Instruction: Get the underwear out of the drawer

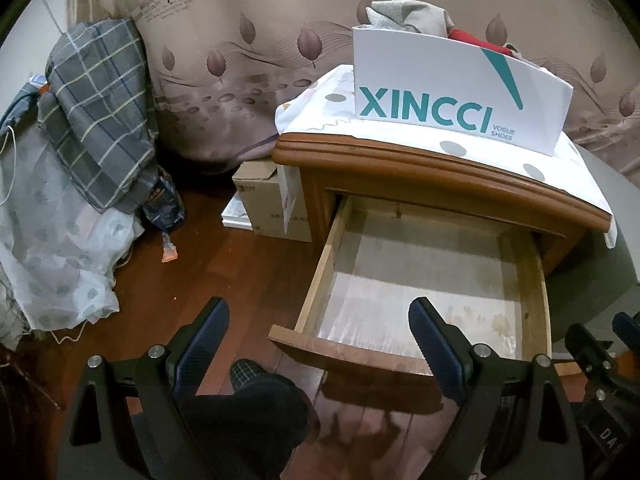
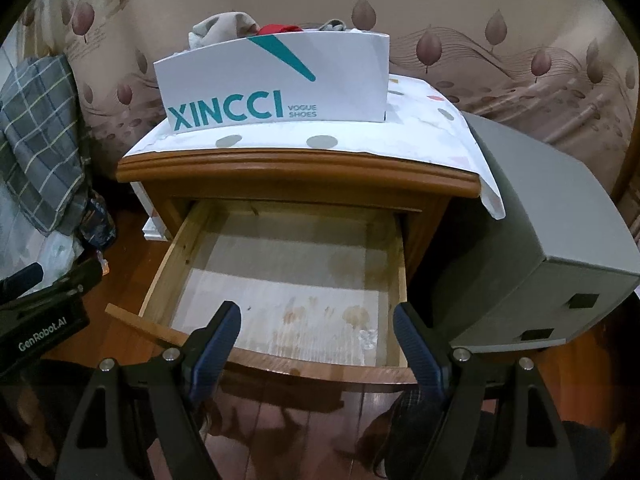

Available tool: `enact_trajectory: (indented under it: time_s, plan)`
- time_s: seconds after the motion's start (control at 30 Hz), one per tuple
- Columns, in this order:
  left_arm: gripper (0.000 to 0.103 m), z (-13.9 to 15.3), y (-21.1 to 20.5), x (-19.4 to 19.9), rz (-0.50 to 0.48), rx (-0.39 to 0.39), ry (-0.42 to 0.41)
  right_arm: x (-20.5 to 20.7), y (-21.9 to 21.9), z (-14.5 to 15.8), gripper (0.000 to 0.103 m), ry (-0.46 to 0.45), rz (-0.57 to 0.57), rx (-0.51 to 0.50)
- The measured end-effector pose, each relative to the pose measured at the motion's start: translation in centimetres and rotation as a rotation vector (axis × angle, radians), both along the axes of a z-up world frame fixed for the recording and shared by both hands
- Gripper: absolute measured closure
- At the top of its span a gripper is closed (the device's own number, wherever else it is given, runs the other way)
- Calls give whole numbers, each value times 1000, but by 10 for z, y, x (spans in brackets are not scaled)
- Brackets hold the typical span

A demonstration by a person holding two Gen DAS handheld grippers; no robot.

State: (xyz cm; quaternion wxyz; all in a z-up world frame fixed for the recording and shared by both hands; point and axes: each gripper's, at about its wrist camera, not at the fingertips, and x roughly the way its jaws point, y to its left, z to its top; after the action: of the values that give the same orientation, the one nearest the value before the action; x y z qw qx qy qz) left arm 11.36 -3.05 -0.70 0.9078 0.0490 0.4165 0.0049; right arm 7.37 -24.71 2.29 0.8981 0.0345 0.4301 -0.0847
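Note:
The wooden drawer (image 1: 320,276) of a nightstand (image 1: 440,172) is pulled out and shows only a bare stained bottom. It also shows in the right wrist view (image 2: 172,256). A white XINCCI shoe box (image 1: 440,92) on top holds bunched beige, grey and red underwear (image 1: 408,16), also seen in the right wrist view (image 2: 224,28). My left gripper (image 1: 320,320) is open and empty, above the drawer's front left corner. My right gripper (image 2: 316,324) is open and empty, above the drawer's front edge.
A grey box (image 2: 540,240) stands right of the nightstand. A cardboard box (image 1: 264,200) sits to its left. A checked blanket (image 1: 100,112) and pale bedding (image 1: 52,248) lie far left. A person's dark sock (image 1: 248,404) rests on the wood floor (image 1: 208,264).

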Motion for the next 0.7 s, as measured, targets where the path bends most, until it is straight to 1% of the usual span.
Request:
enact_trajectory:
  time_s: [0.53, 0.7]
  plan:
    - [14, 0, -8, -3, -3, 4, -7, 1, 7, -2, 22, 13, 17, 1]
    - [14, 0, -7, -4, -7, -5, -2, 1, 8, -3, 22, 18, 20, 5]
